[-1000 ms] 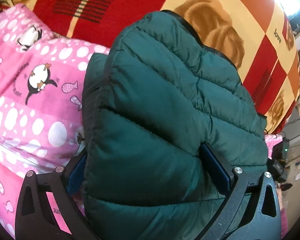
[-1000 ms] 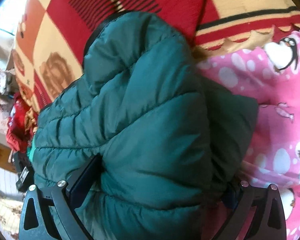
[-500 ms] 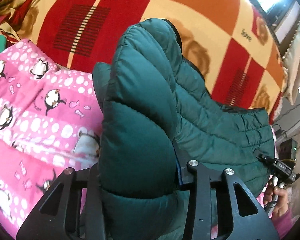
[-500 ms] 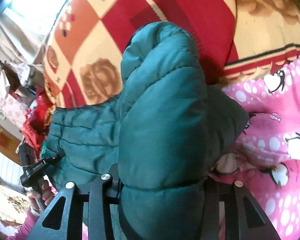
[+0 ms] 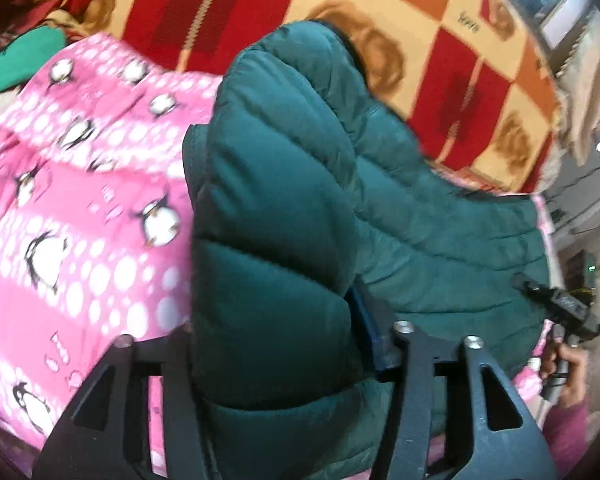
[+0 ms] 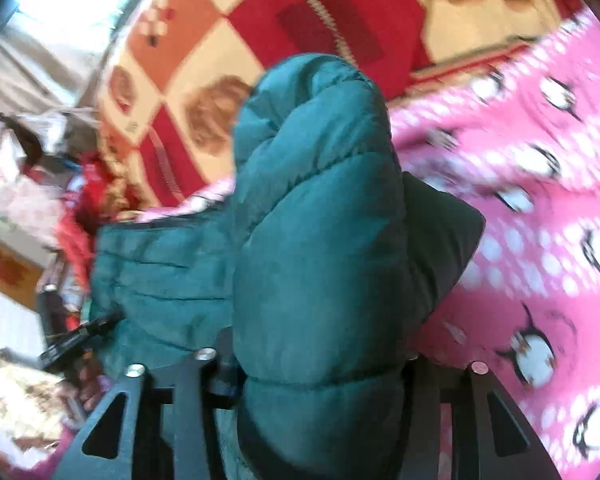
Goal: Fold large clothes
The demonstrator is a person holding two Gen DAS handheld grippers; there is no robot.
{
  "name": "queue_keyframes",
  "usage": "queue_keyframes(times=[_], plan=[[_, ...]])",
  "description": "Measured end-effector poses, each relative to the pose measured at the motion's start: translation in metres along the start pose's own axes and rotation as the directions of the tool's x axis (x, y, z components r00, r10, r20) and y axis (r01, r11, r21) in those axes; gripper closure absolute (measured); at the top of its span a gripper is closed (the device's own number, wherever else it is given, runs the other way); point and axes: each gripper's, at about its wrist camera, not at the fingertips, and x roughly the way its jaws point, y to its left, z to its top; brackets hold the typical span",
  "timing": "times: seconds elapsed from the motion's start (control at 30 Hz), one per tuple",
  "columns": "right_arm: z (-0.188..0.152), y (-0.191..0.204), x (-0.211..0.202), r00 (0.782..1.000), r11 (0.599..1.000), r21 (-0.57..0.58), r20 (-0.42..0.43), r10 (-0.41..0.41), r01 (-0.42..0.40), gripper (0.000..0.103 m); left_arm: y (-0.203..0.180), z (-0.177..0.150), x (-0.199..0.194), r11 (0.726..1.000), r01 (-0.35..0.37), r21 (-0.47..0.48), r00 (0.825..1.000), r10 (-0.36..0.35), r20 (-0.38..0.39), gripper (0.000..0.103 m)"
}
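Observation:
A dark green quilted puffer jacket hangs lifted over the bed. My left gripper is shut on one thick fold of it, the padding bulging up between the fingers. My right gripper is shut on another fold of the same jacket. The jacket body stretches between the two grips. The right gripper also shows at the right edge of the left wrist view, and the left gripper at the left edge of the right wrist view. The fingertips are hidden by the padding.
A pink penguin-print blanket lies under the jacket; it also shows in the right wrist view. A red, cream and orange checked blanket covers the bed beyond. Room clutter stands past the bed edge.
Both grippers have closed tight on the jacket folds and lifted them away from the bed. The jacket now hangs stretched between them, and more of the blankets shows.

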Motion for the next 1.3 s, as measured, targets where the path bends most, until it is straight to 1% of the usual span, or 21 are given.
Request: queue_keyframes(times=[0.03, 0.07, 0.1, 0.17, 0.23, 0.3, 0.33, 0.37, 0.43, 0.47, 0.57, 0.63, 0.77, 0.97, 1.03, 1.1, 1.23, 1.3], plan=[[-0.004, -0.005, 0.006, 0.999, 0.998, 0.019, 0.0, -0.053, 0.053, 0.037, 0.003, -0.002, 0.006, 1.0, -0.017, -0.006, 1.0, 0.017, -0.003, 0.032], [-0.008, -0.01, 0.015, 0.992, 0.991, 0.025, 0.004, -0.128, 0.128, 0.026, 0.006, -0.003, 0.012, 0.999, -0.027, -0.02, 1.0, 0.027, -0.004, 0.026], [-0.011, -0.014, 0.02, 0.987, 0.987, 0.028, 0.007, -0.159, 0.158, 0.019, 0.011, -0.004, 0.016, 0.998, -0.035, -0.046, 0.999, 0.035, 0.002, 0.022], [-0.013, -0.017, 0.027, 0.983, 0.983, 0.04, 0.032, -0.178, 0.177, 0.016, 0.016, -0.005, 0.013, 0.996, -0.037, -0.076, 0.999, 0.038, 0.018, 0.021], [-0.014, -0.015, 0.022, 0.978, 0.978, 0.045, 0.054, -0.204, 0.202, 0.016, 0.015, -0.008, 0.003, 0.995, -0.078, -0.07, 0.996, 0.08, 0.032, 0.021], [-0.016, -0.009, 0.014, 0.968, 0.97, 0.045, 0.067, -0.241, 0.238, 0.016, 0.009, -0.01, -0.009, 0.989, -0.139, -0.04, 0.988, 0.142, 0.063, 0.022], [-0.017, -0.002, 0.009, 0.962, 0.965, 0.039, 0.076, -0.262, 0.26, 0.016, 0.006, -0.011, -0.016, 0.984, -0.176, -0.025, 0.98, 0.178, 0.086, 0.022], [-0.018, 0.0, 0.003, 0.954, 0.959, 0.029, 0.089, -0.285, 0.284, 0.016, 0.003, -0.013, -0.022, 0.98, -0.197, -0.015, 0.975, 0.197, 0.104, 0.022], [-0.022, 0.008, -0.014, 0.931, 0.94, 0.009, 0.136, -0.34, 0.342, 0.016, -0.002, -0.018, -0.033, 0.974, -0.226, 0.003, 0.965, 0.223, 0.137, 0.022], [-0.024, 0.013, -0.022, 0.921, 0.933, 0.006, 0.158, -0.355, 0.359, 0.016, -0.004, -0.019, -0.037, 0.971, -0.239, 0.008, 0.961, 0.235, 0.149, 0.022], [-0.027, 0.026, -0.038, 0.911, 0.93, -0.001, 0.204, -0.359, 0.367, 0.016, -0.016, -0.023, -0.046, 0.961, -0.277, 0.023, 0.945, 0.268, 0.19, 0.022], [-0.032, 0.038, -0.041, 0.911, 0.931, -0.015, 0.214, -0.352, 0.364, 0.016, -0.024, -0.029, -0.052, 0.958, -0.286, 0.03, 0.937, 0.273, 0.217, 0.022], [-0.053, 0.063, -0.045, 0.906, 0.927, -0.061, 0.244, -0.345, 0.37, 0.016, -0.043, -0.039, -0.056, 0.959, -0.279, 0.043, 0.936, 0.262, 0.234, 0.022], [-0.08, 0.101, -0.034, 0.908, 0.93, -0.099, 0.275, -0.317, 0.355, 0.016, -0.072, -0.053, -0.057, 0.954, -0.29, 0.07, 0.927, 0.262, 0.269, 0.022], [-0.086, 0.11, -0.031, 0.906, 0.929, -0.11, 0.287, -0.31, 0.353, 0.015, -0.08, -0.06, -0.058, 0.949, -0.305, 0.082, 0.918, 0.27, 0.292, 0.022], [-0.092, 0.12, -0.027, 0.903, 0.925, -0.122, 0.295, -0.312, 0.36, 0.013, -0.088, -0.067, -0.059, 0.939, -0.331, 0.097, 0.903, 0.285, 0.32, 0.022], [-0.102, 0.135, -0.017, 0.905, 0.915, -0.167, 0.293, -0.309, 0.367, 0.013, -0.096, -0.075, -0.058, 0.93, -0.347, 0.119, 0.894, 0.29, 0.341, 0.022], [-0.107, 0.14, -0.014, 0.909, 0.916, -0.177, 0.287, -0.302, 0.36, 0.013, -0.099, -0.078, -0.058, 0.926, -0.355, 0.125, 0.89, 0.294, 0.348, 0.022]])
